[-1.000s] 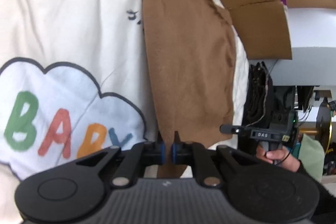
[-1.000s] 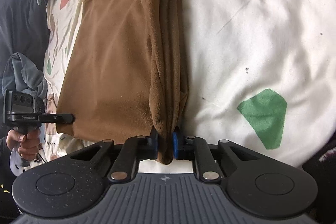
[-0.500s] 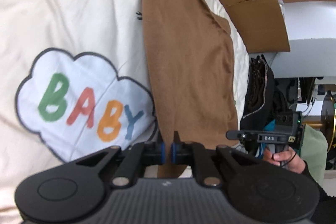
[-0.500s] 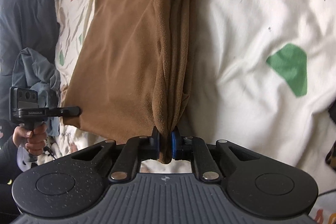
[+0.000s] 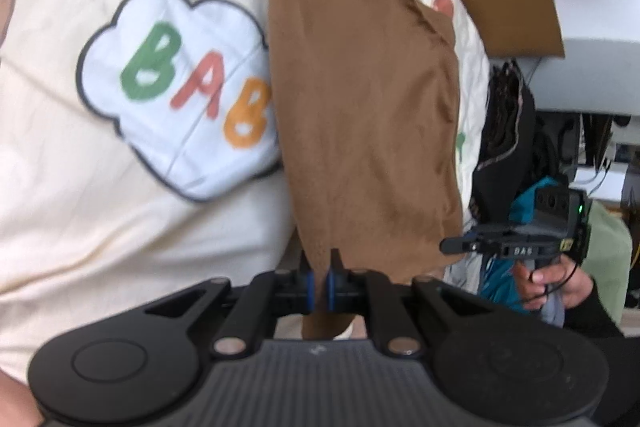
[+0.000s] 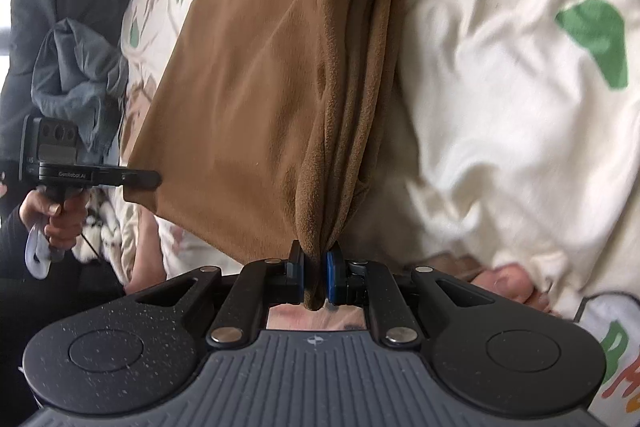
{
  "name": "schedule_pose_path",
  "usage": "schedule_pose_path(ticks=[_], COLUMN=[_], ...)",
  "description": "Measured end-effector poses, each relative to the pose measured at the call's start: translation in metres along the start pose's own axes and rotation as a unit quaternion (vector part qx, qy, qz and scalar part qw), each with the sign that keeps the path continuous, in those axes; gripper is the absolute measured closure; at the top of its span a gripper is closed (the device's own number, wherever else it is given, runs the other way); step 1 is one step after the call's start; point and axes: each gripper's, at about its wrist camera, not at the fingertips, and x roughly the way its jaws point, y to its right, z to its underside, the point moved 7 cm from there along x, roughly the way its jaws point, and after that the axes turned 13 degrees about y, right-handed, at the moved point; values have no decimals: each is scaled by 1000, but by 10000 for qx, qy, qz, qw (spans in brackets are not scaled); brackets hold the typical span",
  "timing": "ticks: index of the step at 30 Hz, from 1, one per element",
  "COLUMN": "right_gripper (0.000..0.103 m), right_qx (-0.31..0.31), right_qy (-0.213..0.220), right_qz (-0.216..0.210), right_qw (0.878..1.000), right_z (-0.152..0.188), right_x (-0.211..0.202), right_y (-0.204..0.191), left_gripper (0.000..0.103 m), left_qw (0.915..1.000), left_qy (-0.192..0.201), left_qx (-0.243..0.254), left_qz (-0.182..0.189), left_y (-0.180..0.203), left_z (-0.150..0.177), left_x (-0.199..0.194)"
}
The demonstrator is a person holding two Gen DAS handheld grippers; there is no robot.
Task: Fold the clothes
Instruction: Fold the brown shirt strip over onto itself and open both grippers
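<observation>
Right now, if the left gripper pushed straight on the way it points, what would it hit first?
The brown garment its jaws already pinch; behind that, probably the cream bedcover, though depth is unclear.

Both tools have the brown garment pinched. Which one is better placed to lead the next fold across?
Probably the right tool: it pinches a bunched, multi-layer edge of the brown garment, open cream bedding beside it. The left tool pinches a thinner corner.

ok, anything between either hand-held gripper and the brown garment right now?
No. The left hand-held gripper and right hand-held gripper are each already shut on an edge of the brown garment, which hangs between them above the cream bedding.
</observation>
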Motion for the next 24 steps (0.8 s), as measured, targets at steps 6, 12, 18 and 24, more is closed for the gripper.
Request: schedule_pose_path(ticks=[6, 12, 18, 24], right_gripper=[95, 88, 53, 49], right_qx=[-54, 39, -135, -257], right_qy=[-342, -525, -299, 227], right_qz=[-15, 28, 267, 319], right_qw=[9994, 9986, 9991, 9989], right_z=[20, 29, 12, -24], right_x=[5, 8, -10, -14], right_y=[-3, -3, -4, -8], left_gripper=[97, 91, 59, 56], left_qw=[9987, 9979, 9990, 9969], left_qy=[-447, -604, -96, 350], left_qx=[196, 60, 359, 604], left_qz=[-120, -228, -261, -361], left_y=[-3, -13, -2, 7], left_z=[24, 28, -4, -36], left_x=[4, 4, -16, -15])
